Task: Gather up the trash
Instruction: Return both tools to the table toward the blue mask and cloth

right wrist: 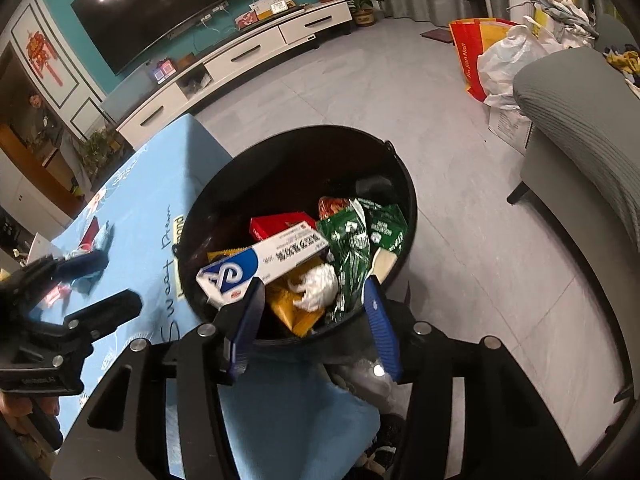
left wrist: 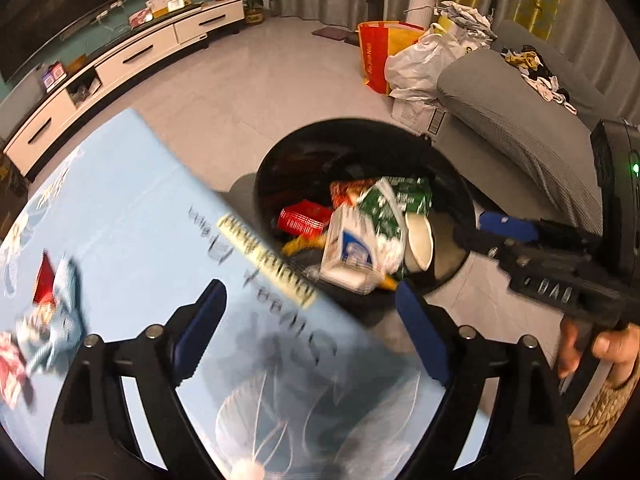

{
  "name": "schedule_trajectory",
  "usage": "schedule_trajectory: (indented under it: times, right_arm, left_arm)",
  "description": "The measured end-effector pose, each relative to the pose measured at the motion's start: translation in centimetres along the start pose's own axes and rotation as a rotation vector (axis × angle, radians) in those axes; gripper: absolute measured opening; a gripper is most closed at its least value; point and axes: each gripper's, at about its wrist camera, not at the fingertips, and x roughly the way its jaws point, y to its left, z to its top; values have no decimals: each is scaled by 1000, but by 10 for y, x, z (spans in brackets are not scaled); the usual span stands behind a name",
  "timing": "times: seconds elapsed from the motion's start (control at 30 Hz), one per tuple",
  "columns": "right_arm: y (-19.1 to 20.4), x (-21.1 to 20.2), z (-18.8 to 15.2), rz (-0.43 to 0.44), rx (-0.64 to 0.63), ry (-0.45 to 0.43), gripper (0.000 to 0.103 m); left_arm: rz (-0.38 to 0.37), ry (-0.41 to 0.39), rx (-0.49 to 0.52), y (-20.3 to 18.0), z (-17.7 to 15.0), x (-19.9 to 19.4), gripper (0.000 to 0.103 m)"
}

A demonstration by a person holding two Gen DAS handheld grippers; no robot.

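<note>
on the left lies a table under a light blue cloth (right wrist: 132, 184) with printed writing, and a few small wrappers (left wrist: 48, 308) lie blurred on it near its far left part. the left gripper (left wrist: 310, 312) hangs over the cloth's edge with its jaws wide and nothing between them; in the right wrist view it (right wrist: 102, 280) shows at the left, over the table, a hand under it.

just right of the table edge stands a round black bin (right wrist: 400, 184) on the pale tiled floor. it is well filled: a red box (right wrist: 280, 224) toward the back, a white and blue box (right wrist: 256, 264) lying across the top on the table side, yellow packaging (right wrist: 292, 308) under it, a crumpled tissue (right wrist: 320, 284) in the middle, green wrappers (right wrist: 360, 236) to the right, and a pale cup (left wrist: 420, 240) against the right wall.

the right gripper (right wrist: 314, 314) points down over the near rim of the bin, jaws partly apart, gripping nothing. the white and blue box lies just beyond its left finger; whether they touch cannot be told.

further right stands a grey sofa (right wrist: 580, 128), with bags (right wrist: 500, 52) on the floor behind it.
</note>
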Motion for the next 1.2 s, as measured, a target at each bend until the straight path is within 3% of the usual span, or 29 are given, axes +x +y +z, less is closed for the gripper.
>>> schedule_trajectory:
  times: [0.23,0.5,1.0,1.2]
  right_arm:
    - [10,-17,-17,1,-13,0,55]
    - [42,-24,-34,16,-70,27,55]
    - [111,-7,-77,60,-195,154,56]
    - [149,5,-85,88,-271,194,56]
  left_arm:
    - [20,12,-99,32,-51,-30,91]
    - [109,35,-172,66,-100,-56,93]
    - [216,109,-346,131,-192,-87,97]
    - [268,143,-388,154,-213,-91,98]
